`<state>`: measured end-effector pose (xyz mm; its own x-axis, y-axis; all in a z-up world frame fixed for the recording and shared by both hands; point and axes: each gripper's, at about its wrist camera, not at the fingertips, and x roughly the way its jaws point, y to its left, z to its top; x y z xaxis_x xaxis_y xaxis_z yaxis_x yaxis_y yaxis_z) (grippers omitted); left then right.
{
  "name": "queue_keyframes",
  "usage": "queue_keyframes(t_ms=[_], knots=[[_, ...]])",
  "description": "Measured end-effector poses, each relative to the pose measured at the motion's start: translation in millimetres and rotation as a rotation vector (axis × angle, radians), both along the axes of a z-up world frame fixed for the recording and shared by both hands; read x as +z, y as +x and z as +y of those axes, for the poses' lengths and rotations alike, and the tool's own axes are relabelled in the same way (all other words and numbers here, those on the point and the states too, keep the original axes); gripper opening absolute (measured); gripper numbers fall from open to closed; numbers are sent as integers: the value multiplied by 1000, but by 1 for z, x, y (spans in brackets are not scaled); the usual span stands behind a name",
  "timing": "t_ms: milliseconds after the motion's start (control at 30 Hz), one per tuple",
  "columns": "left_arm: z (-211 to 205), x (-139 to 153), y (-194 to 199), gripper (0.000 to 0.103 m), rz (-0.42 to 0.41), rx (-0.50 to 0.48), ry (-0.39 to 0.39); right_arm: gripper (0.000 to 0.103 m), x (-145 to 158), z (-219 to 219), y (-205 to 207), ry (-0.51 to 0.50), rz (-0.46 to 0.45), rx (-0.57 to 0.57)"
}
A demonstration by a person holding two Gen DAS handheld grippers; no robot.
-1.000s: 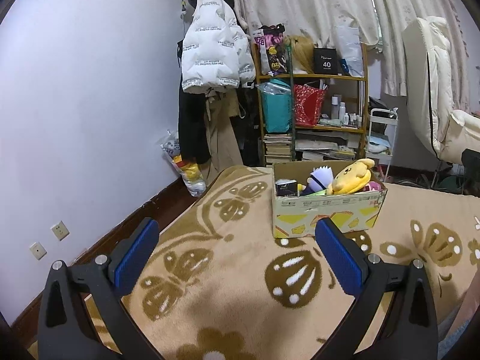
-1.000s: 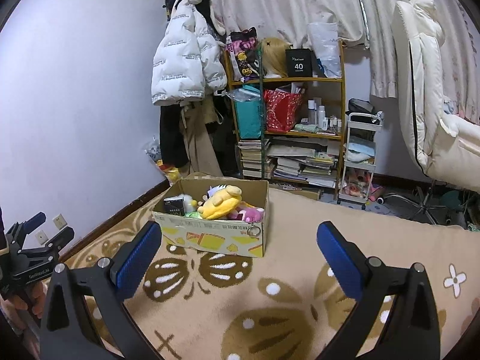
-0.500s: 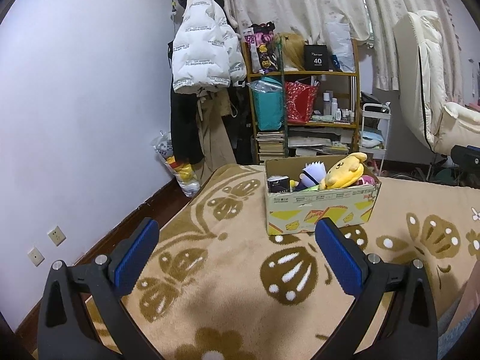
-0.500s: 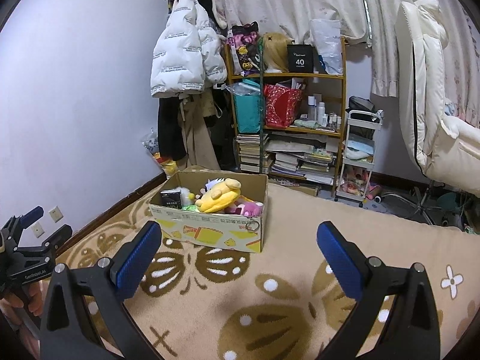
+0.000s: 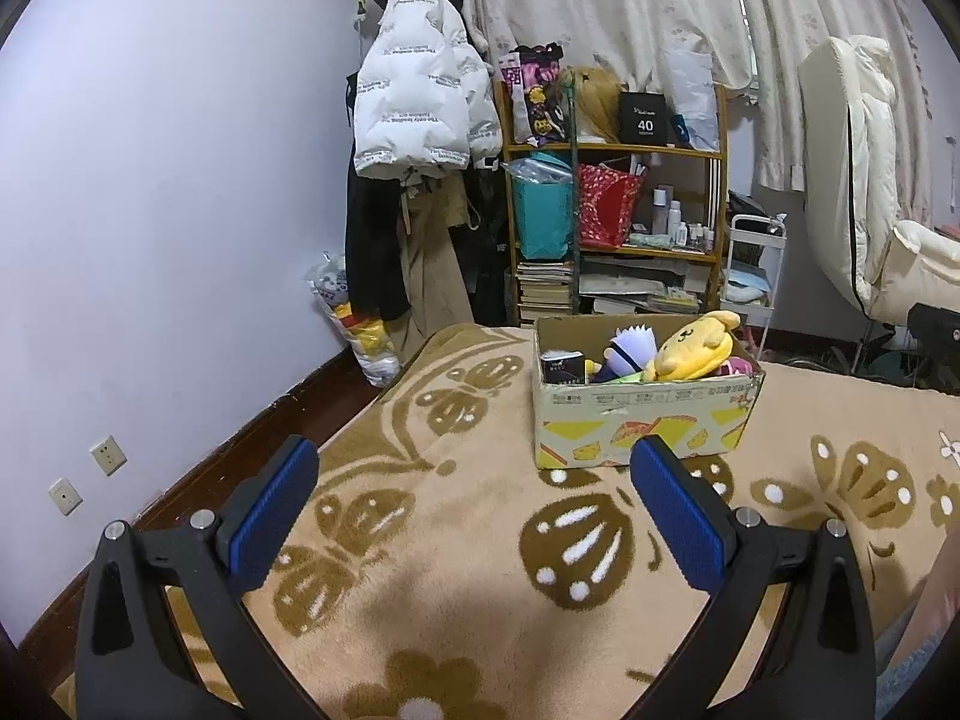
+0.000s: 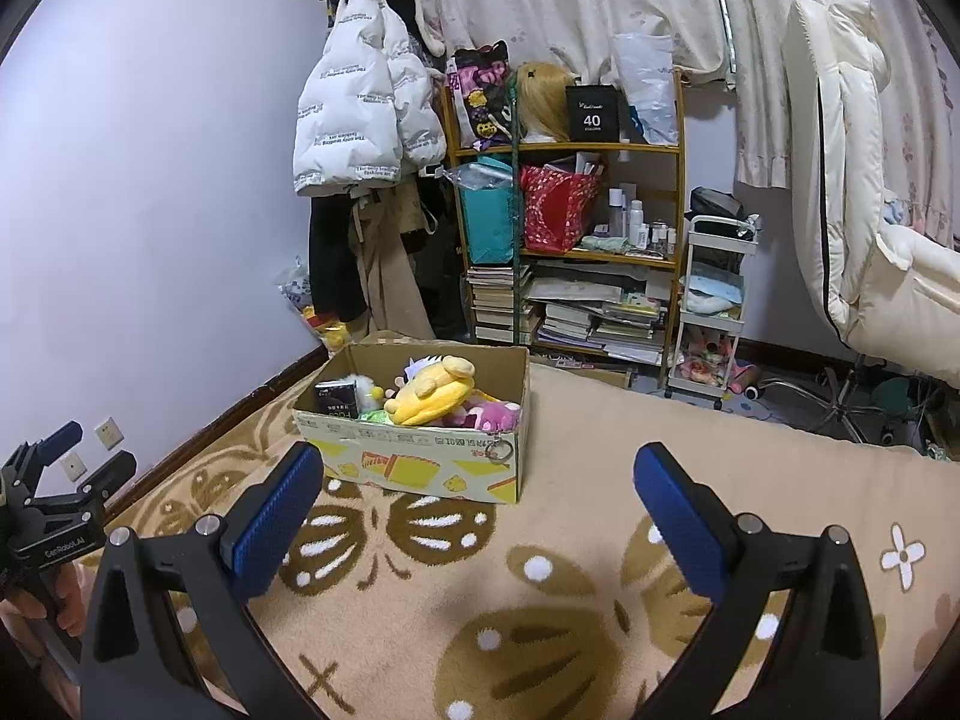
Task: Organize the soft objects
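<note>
I'm holding both the left gripper [image 5: 474, 501] and right gripper [image 6: 471, 504] wide and empty over the blanket [image 6: 588, 540]. Plush toys [image 6: 429, 396] are sitting in the cardboard box [image 6: 420, 468] ahead. Could be pre-unpacking or post-packing, can't tell; box depth is unclear.

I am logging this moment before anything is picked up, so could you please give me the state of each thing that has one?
Left tool: open, empty.
Right tool: open, empty.
Cardboard box: open-topped, upright on the blanket.
Yellow plush: lying in the box, on top.
Pink plush: in the box.
White puffer jacket: hanging.
</note>
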<state>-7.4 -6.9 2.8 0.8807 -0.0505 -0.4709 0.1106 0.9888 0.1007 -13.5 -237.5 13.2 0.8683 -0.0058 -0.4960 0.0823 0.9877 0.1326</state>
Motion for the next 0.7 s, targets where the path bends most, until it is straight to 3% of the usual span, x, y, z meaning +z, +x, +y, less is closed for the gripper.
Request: queue_keyframes(t_ms=[700], knots=[[-7, -5, 3, 103, 18, -10, 27, 103, 0, -4, -1, -2, 0, 1]])
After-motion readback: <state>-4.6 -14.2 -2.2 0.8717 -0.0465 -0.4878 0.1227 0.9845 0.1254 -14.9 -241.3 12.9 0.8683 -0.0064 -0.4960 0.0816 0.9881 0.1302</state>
